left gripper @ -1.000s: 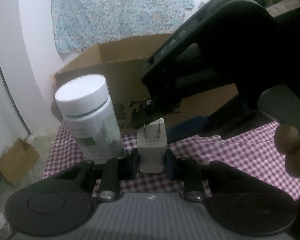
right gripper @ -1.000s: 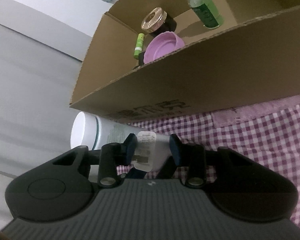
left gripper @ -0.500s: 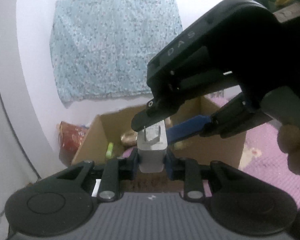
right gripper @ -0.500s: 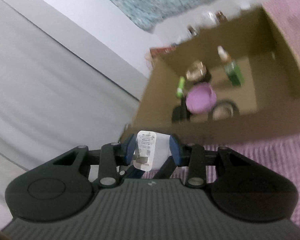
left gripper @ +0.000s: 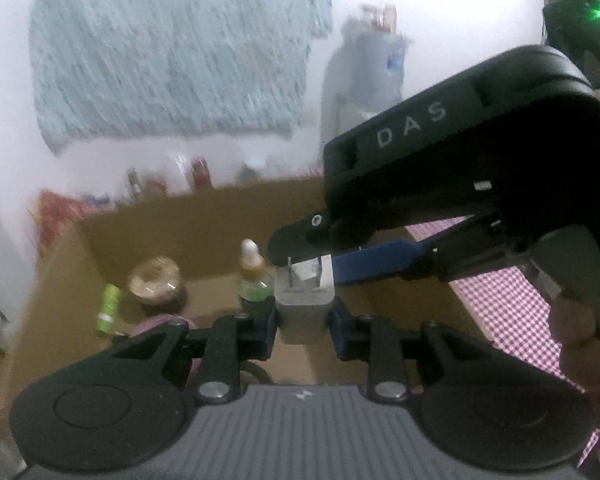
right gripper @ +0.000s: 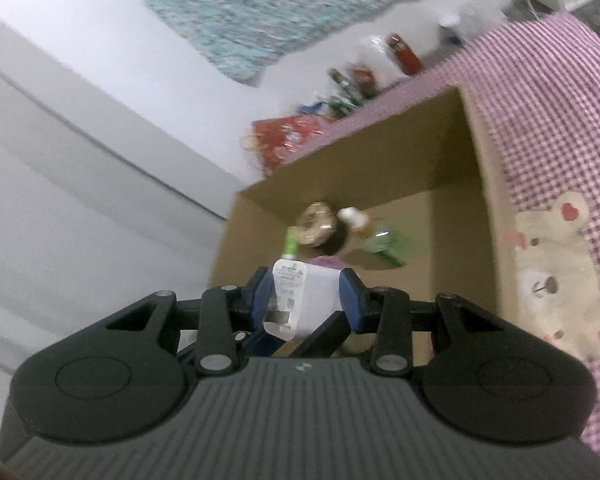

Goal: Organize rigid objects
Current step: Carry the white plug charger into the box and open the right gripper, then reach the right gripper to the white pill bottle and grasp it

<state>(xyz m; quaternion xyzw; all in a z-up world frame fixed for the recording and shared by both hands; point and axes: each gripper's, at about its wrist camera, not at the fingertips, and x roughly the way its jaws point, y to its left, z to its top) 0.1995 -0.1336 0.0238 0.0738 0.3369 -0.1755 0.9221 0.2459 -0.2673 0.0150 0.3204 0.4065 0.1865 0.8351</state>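
Note:
Both grippers are shut on one white plug adapter (left gripper: 305, 305), held above the open cardboard box (left gripper: 204, 212). My left gripper (left gripper: 304, 316) clamps its body, prongs pointing away. My right gripper (right gripper: 306, 296) clamps the same adapter (right gripper: 300, 296) from the other side; its black body (left gripper: 460, 168) crosses the left wrist view from the right. Inside the box lie a gold-lidded jar (left gripper: 155, 283), a green tube (left gripper: 109, 307), a green dropper bottle (left gripper: 252, 276) and a purple lid (right gripper: 327, 262).
The box (right gripper: 480, 152) stands on a pink checked cloth (right gripper: 548, 92) with a teddy print (right gripper: 560, 272). Behind it are a red bag (right gripper: 288, 136) and several bottles (right gripper: 400, 52) against a white wall with a blue floral cloth (left gripper: 172, 52).
Both grippers have lifted the adapter from the table up over the box. The white-capped bottle has dropped out of view, and the box interior now lies below.

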